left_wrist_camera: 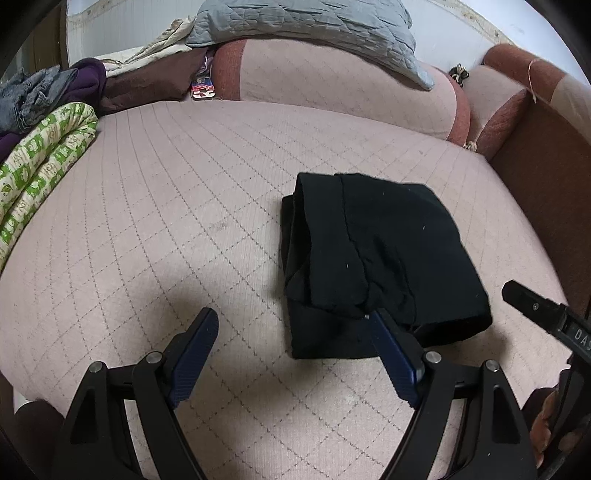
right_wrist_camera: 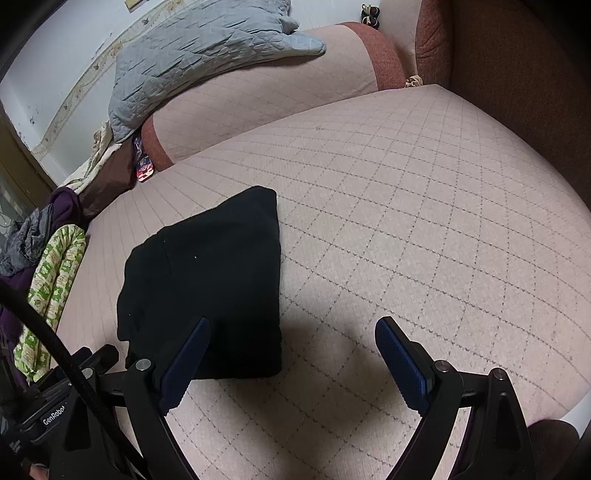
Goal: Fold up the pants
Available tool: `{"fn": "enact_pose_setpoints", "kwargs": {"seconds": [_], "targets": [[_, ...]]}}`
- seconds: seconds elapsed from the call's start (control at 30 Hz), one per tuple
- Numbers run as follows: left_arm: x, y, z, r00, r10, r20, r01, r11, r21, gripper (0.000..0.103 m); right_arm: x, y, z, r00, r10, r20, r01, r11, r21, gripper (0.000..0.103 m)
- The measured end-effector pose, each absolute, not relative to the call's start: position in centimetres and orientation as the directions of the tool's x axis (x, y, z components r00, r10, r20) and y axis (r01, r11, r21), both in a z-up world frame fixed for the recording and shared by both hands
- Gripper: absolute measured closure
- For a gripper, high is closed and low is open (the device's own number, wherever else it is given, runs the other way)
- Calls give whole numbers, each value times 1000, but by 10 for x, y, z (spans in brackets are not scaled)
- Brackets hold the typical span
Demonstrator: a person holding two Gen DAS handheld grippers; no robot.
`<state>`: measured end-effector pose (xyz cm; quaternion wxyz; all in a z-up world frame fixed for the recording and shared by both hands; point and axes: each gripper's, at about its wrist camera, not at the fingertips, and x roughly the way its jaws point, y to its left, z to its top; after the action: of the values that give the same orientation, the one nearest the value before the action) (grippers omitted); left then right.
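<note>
Pink quilted sofa seat [left_wrist_camera: 184,192] fills most of both views, with a criss-cross line pattern on it. On it lie the black pants [left_wrist_camera: 380,251], folded into a small thick bundle, all alone in the middle of the seat.

From the left wrist view, the left gripper [left_wrist_camera: 291,325] has its two blue fingers spread wide, with nothing between them. The right-side finger [left_wrist_camera: 391,350] sits in front of the near edge of the pants, and I cannot tell if it touches them. This view shows the folded layers and a hem on the left side of the bundle. It also shows a black piece of the right gripper poking in at the right edge, and the brown sofa arm [left_wrist_camera: 535,192] beside it.

From the right wrist view, the right gripper [right_wrist_camera: 291,336] also has its fingers spread wide and holds nothing. Its left-side finger [right_wrist_camera: 186,365] covers a bit of the pants' near corner. Here the pants look like one flat dark shape, so the layers are hard to see. A black cable [right_wrist_camera: 48,336] crosses the lower left corner.

Around the seat sit other things. A grey quilted blanket [left_wrist_camera: 314,33] hangs over the back cushion. A green and white patterned cloth [left_wrist_camera: 40,155], a purple cloth [left_wrist_camera: 88,79] and some grey cloth are piled at the far left side, well apart from the pants.
</note>
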<state>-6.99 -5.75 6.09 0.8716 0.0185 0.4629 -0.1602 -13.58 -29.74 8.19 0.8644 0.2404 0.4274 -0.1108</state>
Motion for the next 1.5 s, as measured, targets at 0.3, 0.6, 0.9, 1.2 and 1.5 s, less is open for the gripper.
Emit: {"fn": "enact_pose_setpoints", "kwargs": {"seconds": [0.3, 0.6, 0.9, 1.2, 1.5], "targets": [[10, -47, 42, 288, -490, -823, 258, 867, -426, 19, -80, -324, 81, 606, 126, -786, 344, 849, 401, 9], [57, -93, 5, 176, -567, -805, 363, 798, -482, 11, -1, -320, 29, 517, 260, -815, 271, 854, 445, 16], [41, -111, 28, 221, -521, -825, 448, 805, -388, 60, 16, -304, 44, 500, 303, -811, 197, 872, 448, 73], [52, -102, 70, 253, -554, -793, 426, 800, -424, 64, 19, -294, 107, 575, 310, -757, 132, 878, 460, 80], [113, -124, 76, 297, -515, -804, 414, 828, -378, 64, 72, -304, 117, 587, 265, -765, 166, 886, 433, 81]]}}
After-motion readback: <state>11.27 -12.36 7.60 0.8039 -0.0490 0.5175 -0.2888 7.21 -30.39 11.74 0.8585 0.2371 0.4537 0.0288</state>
